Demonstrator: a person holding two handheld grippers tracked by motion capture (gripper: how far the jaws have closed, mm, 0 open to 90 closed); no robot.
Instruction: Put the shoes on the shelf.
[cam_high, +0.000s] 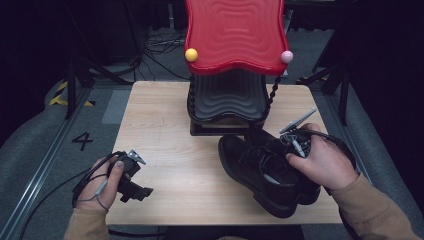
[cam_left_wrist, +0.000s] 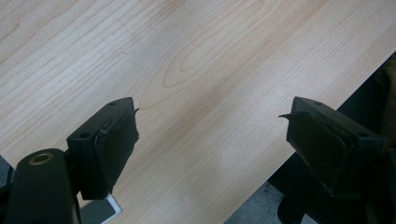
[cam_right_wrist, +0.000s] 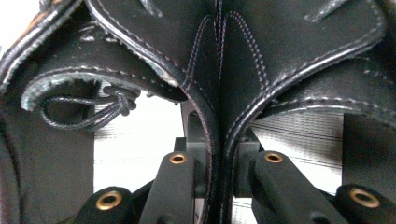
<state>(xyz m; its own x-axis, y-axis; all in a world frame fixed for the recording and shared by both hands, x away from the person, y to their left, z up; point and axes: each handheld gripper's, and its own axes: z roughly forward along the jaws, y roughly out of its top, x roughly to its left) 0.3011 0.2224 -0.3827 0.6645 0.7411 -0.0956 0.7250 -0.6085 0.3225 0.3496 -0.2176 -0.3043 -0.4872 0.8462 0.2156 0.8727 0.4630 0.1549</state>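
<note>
While the left gripper (cam_high: 142, 191) rests at the table's (cam_high: 170, 150) near left corner with its jaws spread wide over bare wood, the right gripper (cam_high: 280, 145) holds a pair of black shoes (cam_high: 265, 170) toward the table's near right corner. In the right gripper view its jaws are pressed together on two leather edges (cam_right_wrist: 219, 116), one from each shoe, pinched side by side so that both shoes hang from the one grip. Laces (cam_right_wrist: 88, 112) loop at the left of that view. From above, the shoes sit close together, toes pointing toward the near edge, and whether their soles touch the wood I cannot tell. Behind them, at the far edge's middle, stands a rack (cam_high: 227, 107) with a red wavy top shelf (cam_high: 235, 35) and a dark shelf beneath.
</note>
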